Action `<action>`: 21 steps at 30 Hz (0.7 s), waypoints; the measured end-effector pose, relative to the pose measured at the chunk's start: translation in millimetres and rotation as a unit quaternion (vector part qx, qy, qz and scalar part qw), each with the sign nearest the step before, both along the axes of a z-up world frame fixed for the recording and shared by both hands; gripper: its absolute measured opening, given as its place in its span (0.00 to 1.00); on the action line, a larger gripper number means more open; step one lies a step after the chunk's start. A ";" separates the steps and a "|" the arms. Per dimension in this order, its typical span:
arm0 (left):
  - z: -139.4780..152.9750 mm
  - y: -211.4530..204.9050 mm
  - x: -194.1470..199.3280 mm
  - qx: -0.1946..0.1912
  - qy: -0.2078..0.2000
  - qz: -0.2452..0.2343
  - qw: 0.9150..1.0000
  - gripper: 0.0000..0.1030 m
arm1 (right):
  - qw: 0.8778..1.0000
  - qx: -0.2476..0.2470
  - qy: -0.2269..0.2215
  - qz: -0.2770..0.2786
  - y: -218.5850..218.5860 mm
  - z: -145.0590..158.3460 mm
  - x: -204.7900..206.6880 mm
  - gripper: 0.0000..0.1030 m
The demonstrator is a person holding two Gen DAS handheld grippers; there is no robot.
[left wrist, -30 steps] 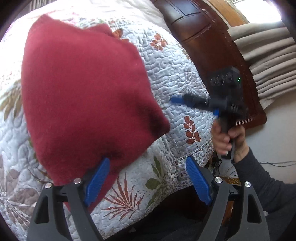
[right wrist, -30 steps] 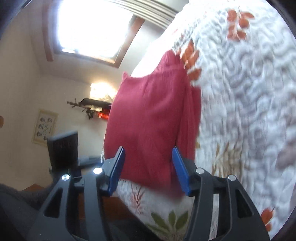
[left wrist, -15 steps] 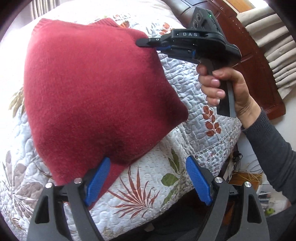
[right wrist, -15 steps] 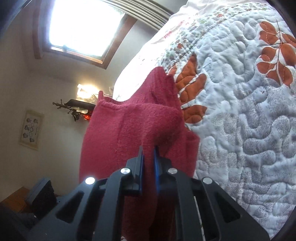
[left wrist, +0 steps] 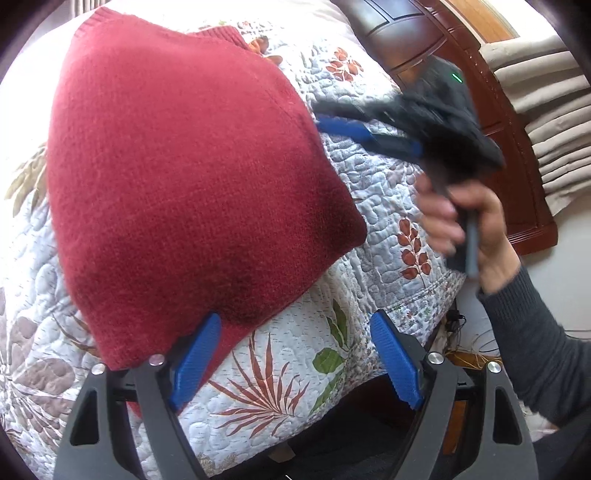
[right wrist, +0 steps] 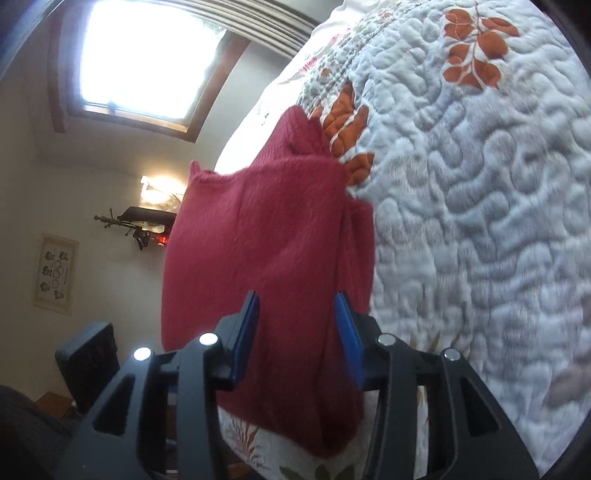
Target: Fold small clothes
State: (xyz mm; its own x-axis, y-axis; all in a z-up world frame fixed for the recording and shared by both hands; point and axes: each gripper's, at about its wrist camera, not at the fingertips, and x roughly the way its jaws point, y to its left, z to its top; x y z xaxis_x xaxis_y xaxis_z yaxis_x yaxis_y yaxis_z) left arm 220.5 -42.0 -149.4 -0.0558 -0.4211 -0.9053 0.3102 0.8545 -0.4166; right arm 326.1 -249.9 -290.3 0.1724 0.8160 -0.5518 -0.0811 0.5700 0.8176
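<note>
While the quilted bedspread (left wrist: pixel 373 236) with its printed leaves covers the whole bed, just one garment lies on it: a single red knitted sweater (left wrist: pixel 192 177), folded into a compact block near the bed's edge. There are two grippers, each with two blue-padded fingers. The left gripper (left wrist: pixel 295 354) hangs at the sweater's near lower corner with its jaws spread wide; its left pad (left wrist: pixel 195 358) sits over the corner of the knit, its other pad over bare quilt, and nothing is pinched between them. The right gripper (right wrist: pixel 297 341), held in a hand (left wrist: pixel 469 225) with a dark grey sleeve (left wrist: pixel 535 332), is blurred in the left view and sits just off the sweater's right edge; from its own camera its jaws stand parted with the red knit showing in the gap, not clamped. The sweater's long axis runs from that near corner away towards the ribbed band (left wrist: pixel 107 18) at the far end
</note>
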 end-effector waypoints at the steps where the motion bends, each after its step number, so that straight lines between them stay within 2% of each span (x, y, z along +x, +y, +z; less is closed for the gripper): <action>1: 0.7 1.6 0.4 0.000 0.001 0.000 1.000 0.81 | 1.000 0.001 0.004 0.003 -0.9 2.3 -11.1 0.50; 3: 0.3 1.7 0.8 0.002 0.003 -0.002 1.000 0.81 | 1.000 0.000 0.019 0.010 1.2 -0.3 -31.7 0.57; 4: 0.3 1.8 0.6 0.003 0.003 -0.004 1.000 0.81 | 1.000 0.001 0.026 0.015 6.0 -5.0 -38.5 0.57; 5: 0.0 1.3 -0.4 0.005 0.003 -0.004 1.000 0.81 | 0.999 0.007 0.038 0.019 8.7 -14.1 -43.9 0.54; 6: 0.4 1.4 -1.8 0.004 0.006 -0.004 1.000 0.81 | 0.999 0.011 0.048 0.020 11.8 -22.5 -46.2 0.35; 7: 0.6 -0.3 -5.3 -0.001 0.011 -0.002 1.000 0.81 | 0.998 0.023 0.060 0.022 12.2 -32.8 -50.0 0.26; 9: 6.0 7.0 -10.8 -0.030 0.027 0.007 0.999 0.81 | 0.997 0.024 0.075 0.012 11.5 -48.9 -53.9 0.24; 11: 18.5 26.4 -15.3 -0.068 0.038 0.029 0.997 0.81 | 0.997 0.031 0.074 0.005 5.1 -46.7 -61.0 0.23; 13: 31.6 51.2 -17.1 -0.086 0.032 0.063 0.994 0.83 | 0.996 0.052 0.069 -0.001 -6.9 -37.6 -70.2 0.31; 14: 38.1 65.4 -16.3 -0.093 0.024 0.083 0.992 0.84 | 0.996 0.062 0.072 -0.004 -17.0 -35.6 -75.1 0.41; 15: 41.9 77.7 -15.2 -0.098 0.016 0.104 0.990 0.86 | 0.995 0.073 0.073 -0.007 -26.3 -33.2 -78.5 0.60; 17: 48.4 107.1 -12.4 -0.097 -0.014 0.156 0.983 0.87 | 0.992 0.094 0.075 -0.023 -43.9 -31.6 -78.1 0.81; 19: 46.0 127.2 -7.0 -0.099 -0.037 0.198 0.974 0.87 | 0.982 0.164 0.087 -0.032 -59.0 -36.8 -71.6 0.90; 21: 36.3 141.0 -1.2 -0.112 -0.044 0.226 0.967 0.87 | 0.970 0.219 0.104 -0.033 -68.1 -47.3 -61.2 0.91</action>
State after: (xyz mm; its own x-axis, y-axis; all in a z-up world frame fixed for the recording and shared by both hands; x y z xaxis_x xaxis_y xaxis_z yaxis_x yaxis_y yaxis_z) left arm 219.3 99.0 -113.1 0.2532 -0.5702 -0.7815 -0.0320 0.8024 -0.5959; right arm 264.9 -318.1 -337.7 0.1534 0.9709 -0.1839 0.1365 0.1635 0.9771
